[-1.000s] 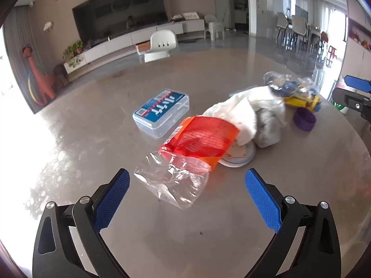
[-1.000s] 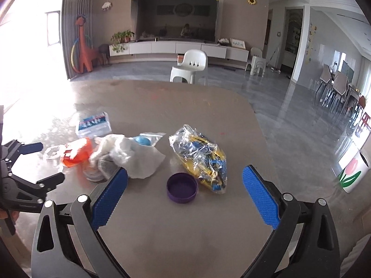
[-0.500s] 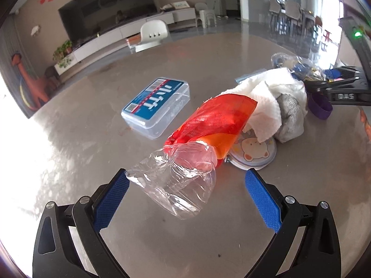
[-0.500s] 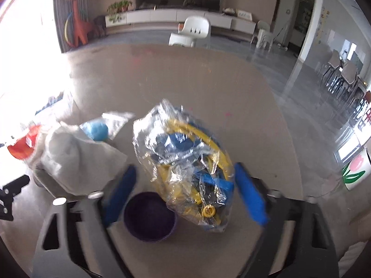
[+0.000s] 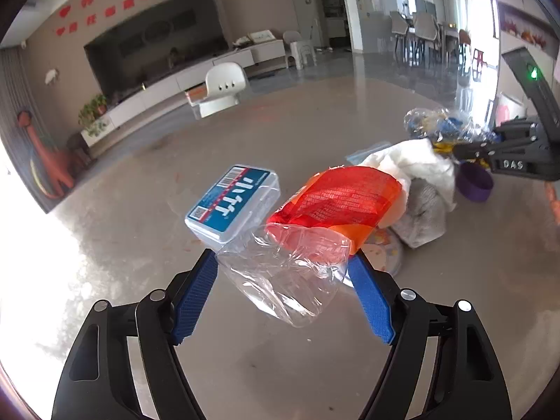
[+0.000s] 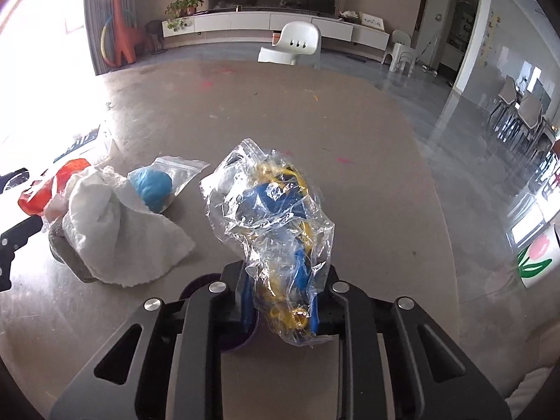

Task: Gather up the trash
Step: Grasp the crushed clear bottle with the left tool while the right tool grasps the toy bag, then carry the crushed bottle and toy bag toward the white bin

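Note:
A crumpled wrapper (image 5: pixel 308 245), red at the far end and clear plastic at the near end, sits between the blue pads of my left gripper (image 5: pixel 281 260). Its jaws are closing, and both pad tips touch the clear plastic's sides. My right gripper (image 6: pixel 281 290) is closing on a clear bag (image 6: pixel 276 217) of blue and yellow pieces, and its pads pinch the bag's lower end. The left wrist view shows that gripper (image 5: pixel 458 152) at the far right, by the same bag (image 5: pixel 437 126).
A white tissue (image 6: pixel 119 231) covers a grey lump (image 5: pixel 423 217) between the grippers. Around them lie a purple cap (image 5: pixel 474 185), a zip bag with a blue ball (image 6: pixel 154 185), a clear box with a blue label (image 5: pixel 234 203) and a round cartoon lid (image 5: pixel 385 248). Beyond the table's (image 6: pixel 315 122) far edge stands a white chair (image 6: pixel 297 43).
Left jaws narrowed from wide open until the pads met the wrapper. The right gripper dropped forward over the blue and yellow bag and closed on it; the purple cap is now mostly hidden.

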A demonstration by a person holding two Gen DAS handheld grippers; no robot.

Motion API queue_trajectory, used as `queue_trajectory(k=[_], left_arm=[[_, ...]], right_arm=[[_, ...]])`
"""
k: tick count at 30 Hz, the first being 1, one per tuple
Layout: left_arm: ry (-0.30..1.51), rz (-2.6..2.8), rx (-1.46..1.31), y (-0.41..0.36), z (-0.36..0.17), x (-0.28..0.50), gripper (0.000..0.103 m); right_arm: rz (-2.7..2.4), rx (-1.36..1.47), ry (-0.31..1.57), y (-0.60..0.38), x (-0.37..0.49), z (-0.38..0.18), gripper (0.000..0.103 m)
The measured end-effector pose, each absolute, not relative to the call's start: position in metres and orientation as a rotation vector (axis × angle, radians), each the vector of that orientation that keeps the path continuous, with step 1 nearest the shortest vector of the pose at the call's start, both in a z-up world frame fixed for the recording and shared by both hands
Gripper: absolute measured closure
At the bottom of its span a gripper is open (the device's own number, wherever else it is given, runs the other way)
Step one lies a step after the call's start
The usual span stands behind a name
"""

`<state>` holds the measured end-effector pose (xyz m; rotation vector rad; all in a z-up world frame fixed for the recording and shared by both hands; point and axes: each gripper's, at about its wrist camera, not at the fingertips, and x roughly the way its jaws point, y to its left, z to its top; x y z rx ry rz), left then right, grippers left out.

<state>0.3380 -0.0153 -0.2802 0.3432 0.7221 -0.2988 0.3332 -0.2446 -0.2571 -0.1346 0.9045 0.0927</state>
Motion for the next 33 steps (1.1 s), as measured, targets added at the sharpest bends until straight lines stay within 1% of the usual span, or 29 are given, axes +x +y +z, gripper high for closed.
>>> queue_trajectory(k=[6,13,24,28,33], left_arm=[[0.704,-0.293,0.317,-0.012,-0.264,0.327,0.028],[0.662,-0.295,0.266,-0.010,-0.234,0.302,0.028],[0.613,-0.356,0.240,-0.037,-0.196,0.244,0.028],[0.589,-0.393,0.246,-0.056,-0.183,0.222,0.028],[0.571,-0.481,0.242,-0.099,-0.173,0.197,0.028]], right_arm=[[0.082,-0.123,0.858,-0.246,0.320,-0.245,0.081],[0.102,-0.075,0.783,-0.252,0.296,-0.207,0.082],[0.156,-0.072,0.704,-0.247,0.226,-0.158,0.082],[0.154,-0.064,0.688,-0.256,0.201,-0.146,0.082],[0.104,-0.041,0.665,-0.282,0.162,-0.133,0.082]])
